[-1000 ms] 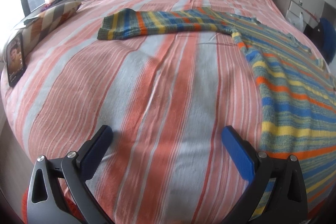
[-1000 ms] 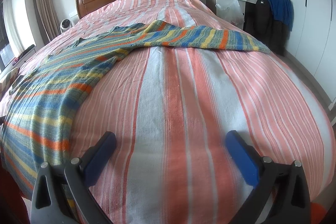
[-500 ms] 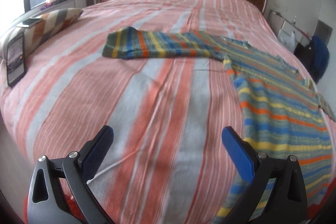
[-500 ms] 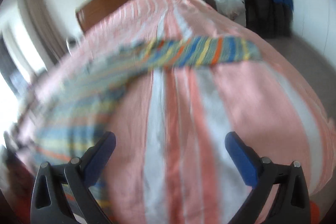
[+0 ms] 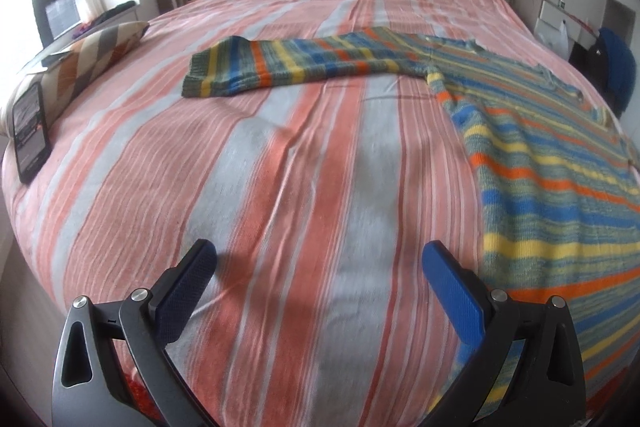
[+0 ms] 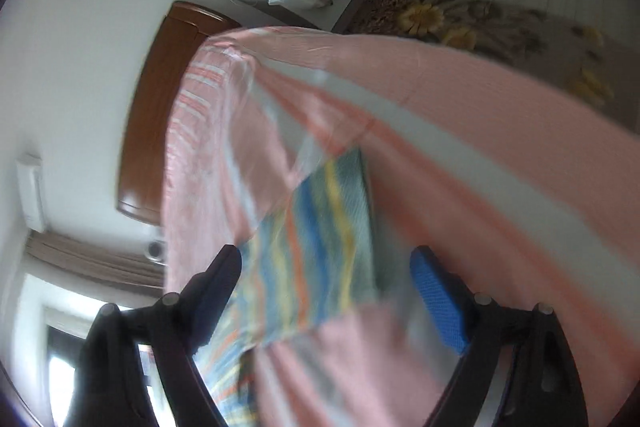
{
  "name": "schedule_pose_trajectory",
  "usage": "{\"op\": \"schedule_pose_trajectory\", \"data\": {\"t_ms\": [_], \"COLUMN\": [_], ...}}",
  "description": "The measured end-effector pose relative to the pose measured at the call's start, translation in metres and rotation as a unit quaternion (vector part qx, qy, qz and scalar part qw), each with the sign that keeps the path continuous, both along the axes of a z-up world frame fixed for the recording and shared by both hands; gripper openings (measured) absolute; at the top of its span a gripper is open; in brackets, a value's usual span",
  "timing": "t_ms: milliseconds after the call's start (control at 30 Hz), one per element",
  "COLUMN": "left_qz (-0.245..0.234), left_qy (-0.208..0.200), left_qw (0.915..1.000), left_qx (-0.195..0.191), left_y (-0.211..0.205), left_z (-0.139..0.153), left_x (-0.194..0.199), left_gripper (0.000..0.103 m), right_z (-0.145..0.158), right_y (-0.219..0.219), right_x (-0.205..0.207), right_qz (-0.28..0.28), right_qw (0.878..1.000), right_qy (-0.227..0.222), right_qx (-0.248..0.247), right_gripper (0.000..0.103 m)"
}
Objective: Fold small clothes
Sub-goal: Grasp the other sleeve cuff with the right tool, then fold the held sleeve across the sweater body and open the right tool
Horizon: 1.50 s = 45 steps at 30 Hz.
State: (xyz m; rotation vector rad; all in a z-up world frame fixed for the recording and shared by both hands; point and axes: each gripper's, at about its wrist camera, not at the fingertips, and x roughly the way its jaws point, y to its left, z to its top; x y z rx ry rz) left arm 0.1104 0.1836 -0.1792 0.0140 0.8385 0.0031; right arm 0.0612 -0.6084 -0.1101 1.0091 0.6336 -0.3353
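Barely begun: multicoloured striped knit sweater [image 5: 540,163] spread unfolded ahead-right of wide-apart left gripper [image 5: 320,267], right gripper [image 6: 326,271] spread over sleeve cuff [image 6: 320,243].

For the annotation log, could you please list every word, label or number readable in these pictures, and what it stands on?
No text can be read.
phone: screen lit, its content too small and blurred to read.
sweater: stripes only, no label showing.
The right wrist view is motion-blurred throughout.
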Motion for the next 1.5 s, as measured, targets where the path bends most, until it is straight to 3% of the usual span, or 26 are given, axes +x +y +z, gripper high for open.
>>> {"op": "schedule_pose_trajectory", "data": {"t_ms": [133, 267, 300, 367, 400, 433, 533, 700, 767, 867, 967, 1100, 1167, 1200, 1233, 1300, 1333, 1367, 1400, 1433, 1500], "left_qz": [0.007, 0.008, 0.008, 0.008, 0.008, 0.008, 0.008, 0.002, -0.001, -0.005, -0.005, -0.004, -0.002, -0.001, -0.001, -0.001, -0.001, -0.001, -0.002, -0.002, -0.004], "left_qy": [0.003, 0.002, 0.002, 0.002, 0.002, 0.002, 0.002, -0.001, -0.002, -0.004, -0.005, -0.003, -0.002, -0.001, -0.001, -0.001, 0.0, 0.0, 0.001, 0.001, 0.0], "left_qw": [1.0, 1.0, 1.0, 1.0, 1.0, 1.0, 1.0, 1.0, 1.0, 0.9999, 0.9999, 1.0, 1.0, 1.0, 1.0, 1.0, 1.0, 1.0, 1.0, 1.0, 1.0], "left_qx": [-0.003, 0.004, 0.005, 0.003, 0.003, 0.003, 0.004, 0.006, 0.009, 0.009, 0.008, 0.006, 0.005, 0.005, 0.004, 0.002, 0.002, 0.002, 0.002, 0.003, 0.007], "left_y": [0.003, 0.002, 0.002, 0.002, 0.002, 0.002, 0.001, -0.001, -0.002, -0.001, 0.0, 0.001, 0.001, 0.002, 0.002, 0.004, 0.004, 0.004, 0.003, 0.003, 0.0], "left_z": [-0.001, -0.003, -0.003, -0.003, -0.003, -0.003, -0.003, -0.002, -0.001, 0.001, 0.002, 0.001, 0.001, 0.001, 0.001, 0.001, 0.001, 0.0, 0.0, 0.0, 0.001], "left_x": [0.001, 0.003, 0.003, 0.002, 0.002, 0.002, 0.003, 0.004, 0.005, 0.004, 0.003, 0.002, 0.002, 0.001, 0.0, -0.001, 0.0, -0.001, 0.0, 0.0, -0.001], "left_gripper": [0.103, 0.103, 0.103, 0.103, 0.103, 0.103, 0.103, 0.103, 0.103, 0.103, 0.103, 0.103, 0.103, 0.103, 0.103, 0.103, 0.103, 0.103, 0.103, 0.103, 0.103], "right_z": [-0.009, -0.008, -0.008, -0.011, -0.01, -0.006, 0.025, 0.097, 0.123, 0.14, 0.126, 0.08, 0.049, 0.029, 0.013, 0.001, 0.002, 0.004, 0.005, 0.007, 0.003], "right_y": [-0.008, -0.005, -0.005, -0.001, 0.002, 0.006, 0.026, 0.105, 0.155, 0.233, 0.302, 0.38, 0.406, 0.416, 0.419, 0.412, 0.405, 0.394, 0.379, 0.363, 0.33], "right_x": [0.015, 0.025, 0.028, 0.036, 0.038, 0.038, 0.044, 0.086, 0.115, 0.156, 0.188, 0.217, 0.229, 0.238, 0.241, 0.241, 0.236, 0.232, 0.228, 0.221, 0.207], "right_qz": [0.006, 0.017, 0.019, 0.028, 0.029, 0.034, 0.042, 0.132, 0.19, 0.267, 0.326, 0.379, 0.411, 0.439, 0.454, 0.459, 0.46, 0.455, 0.442, 0.427, 0.4], "right_qw": [1.0, 1.0, 1.0, 0.998, 0.996, 0.995, 0.986, 0.974, 0.962, 0.94, 0.918, 0.897, 0.888, 0.883, 0.882, 0.885, 0.886, 0.889, 0.896, 0.903, 0.912], "right_qy": [0.0, -0.019, -0.016, 0.037, 0.062, 0.067, 0.067, -0.009, -0.033, -0.052, -0.05, -0.027, -0.014, 0.013, 0.029, 0.017, 0.007, 0.005, 0.007, 0.015, 0.048], "right_qx": [0.005, -0.002, -0.005, -0.037, -0.057, -0.071, -0.146, -0.182, -0.194, -0.208, -0.219, -0.226, -0.204, -0.168, -0.124, -0.069, -0.056, -0.051, -0.05, -0.053, -0.072], "right_gripper": [0.079, 0.078, 0.073, 0.035, 0.006, 0.005, 0.003, 0.003, 0.003, 0.003, 0.003, 0.003, 0.007, 0.017, 0.023, 0.024, 0.03, 0.036, 0.051, 0.06, 0.06]}}
